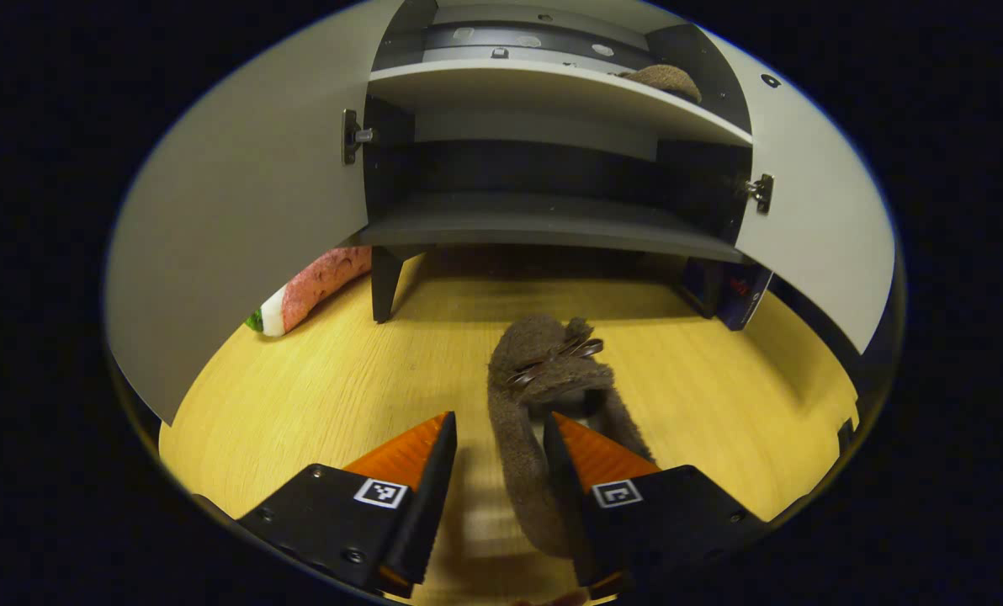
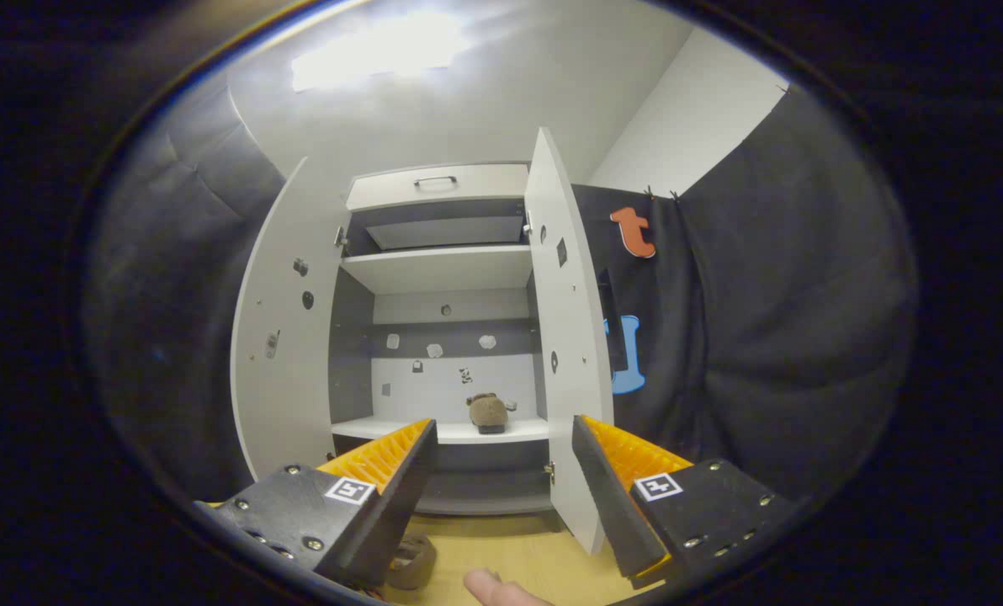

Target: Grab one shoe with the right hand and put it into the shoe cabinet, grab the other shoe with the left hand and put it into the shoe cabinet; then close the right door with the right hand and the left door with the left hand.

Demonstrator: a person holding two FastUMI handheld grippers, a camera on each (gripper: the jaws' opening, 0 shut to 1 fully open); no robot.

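A: What does the left gripper view give?

B: The left tool (image 1: 499, 438) sits low over the wooden floor (image 1: 367, 379), its two fingers well apart. A brown fuzzy shoe (image 1: 543, 396) lies on the floor with its toe toward the shoe cabinet (image 1: 552, 215). The right finger (image 1: 573, 450) lies over the shoe's opening, and the shoe's left side wall runs down through the gap. The left finger stands off from the shoe with bare floor between them. I cannot tell whether the right finger touches the shoe.

A: And around it?

B: Both doors stand open: the left door (image 1: 241, 219) swings far out to the left, the right door (image 1: 813, 219) to the right. The lower shelf (image 1: 543, 227) is bare. On the upper shelf (image 1: 552, 93), near its right end, rests a second shoe (image 1: 663, 78) of the same brown. Past the cabinet's left leg, a pink and white thing with a green tip (image 1: 312, 289) lies on the floor, partly hidden by the left door. Something dark stands by the right leg, too dim to name.

A: The right gripper view?

B: The right tool (image 2: 501, 438) hangs farther back and higher, spread wide with nothing between the fingers. The cabinet is seen whole, with a drawer with a handle (image 2: 436, 185) on top. The second shoe (image 2: 488, 411) sits on a white shelf, toward that shelf's right end, near the right door's edge. At the bottom edge a fingertip (image 2: 489, 585) pokes in, beside part of the other shoe on the floor.
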